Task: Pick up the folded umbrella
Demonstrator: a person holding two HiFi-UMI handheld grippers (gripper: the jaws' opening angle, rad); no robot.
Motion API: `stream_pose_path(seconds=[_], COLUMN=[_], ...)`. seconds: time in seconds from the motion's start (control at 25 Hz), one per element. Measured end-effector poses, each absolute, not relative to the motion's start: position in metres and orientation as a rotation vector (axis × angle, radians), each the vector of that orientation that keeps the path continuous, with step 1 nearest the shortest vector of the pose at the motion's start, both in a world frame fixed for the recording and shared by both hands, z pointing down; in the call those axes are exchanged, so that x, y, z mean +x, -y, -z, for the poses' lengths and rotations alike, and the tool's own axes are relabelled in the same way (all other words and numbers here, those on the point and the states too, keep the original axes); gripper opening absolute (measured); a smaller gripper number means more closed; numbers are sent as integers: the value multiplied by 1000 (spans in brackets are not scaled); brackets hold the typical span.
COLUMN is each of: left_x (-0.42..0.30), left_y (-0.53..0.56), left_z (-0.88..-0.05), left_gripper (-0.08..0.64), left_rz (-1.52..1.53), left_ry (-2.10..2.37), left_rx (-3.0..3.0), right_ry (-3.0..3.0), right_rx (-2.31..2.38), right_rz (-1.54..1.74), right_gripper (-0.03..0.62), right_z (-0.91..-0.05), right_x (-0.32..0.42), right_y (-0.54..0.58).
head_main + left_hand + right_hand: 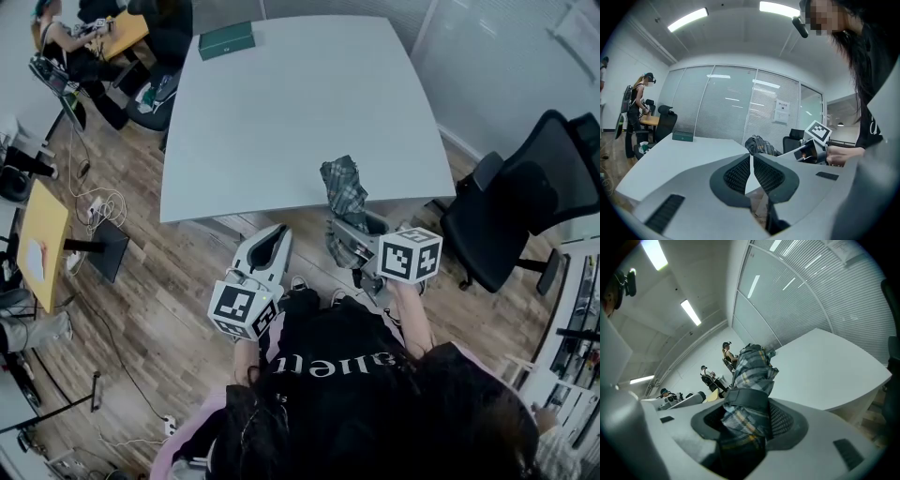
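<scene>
- Head view: My right gripper (349, 236) is just off the near edge of the big white flat table (281, 122). It is holding the grey and green checked cloth folded umbrella (344, 186) by its lower end. The top of the umbrella sticks out over the table edge. I think it is lifted off the top, but I cannot be sure from here.
- Head view: My left gripper (275, 234) is beside it, well apart from the umbrella, with nothing in it. A small flat green box (227, 40) sits at the far side of the table. A black office chair (525, 202) stands to the right.
- Left gripper view: The two dark pads are pressed together at the tips, so this gripper (751, 158) is clenched on nothing. The umbrella (761, 145) shows past it, above the table.
- Right gripper view: The jaws are squeezed on the umbrella (751, 371), one pad on each side, just below its dark wrap strap (746, 401). The umbrella leans away and up.
- To do this step well, I would hold the squeeze firm and lift slowly and straight, so the soft cloth does not slip between the pads. I would steer the top end away from the table edge, and leave the empty gripper out of the way.
</scene>
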State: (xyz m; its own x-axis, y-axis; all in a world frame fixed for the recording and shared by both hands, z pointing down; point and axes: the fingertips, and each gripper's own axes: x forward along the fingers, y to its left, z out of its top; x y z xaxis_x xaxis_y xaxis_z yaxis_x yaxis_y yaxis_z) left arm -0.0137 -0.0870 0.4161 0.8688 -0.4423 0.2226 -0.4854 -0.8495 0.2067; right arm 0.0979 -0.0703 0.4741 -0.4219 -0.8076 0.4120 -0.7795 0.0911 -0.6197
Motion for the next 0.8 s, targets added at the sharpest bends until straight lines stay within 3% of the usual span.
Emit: stream_pose_path(seconds=[0.8], left_x=[6], left_y=[80], left_z=[-416], left_gripper=[38], left_rz=[-260], left_ry=[700], left_rx=[2802], right_ry=[-2280], right_rx=[-1663], right_rz=[1278], right_gripper=[235], right_z=[-480], right_x=[117], right_y=[66])
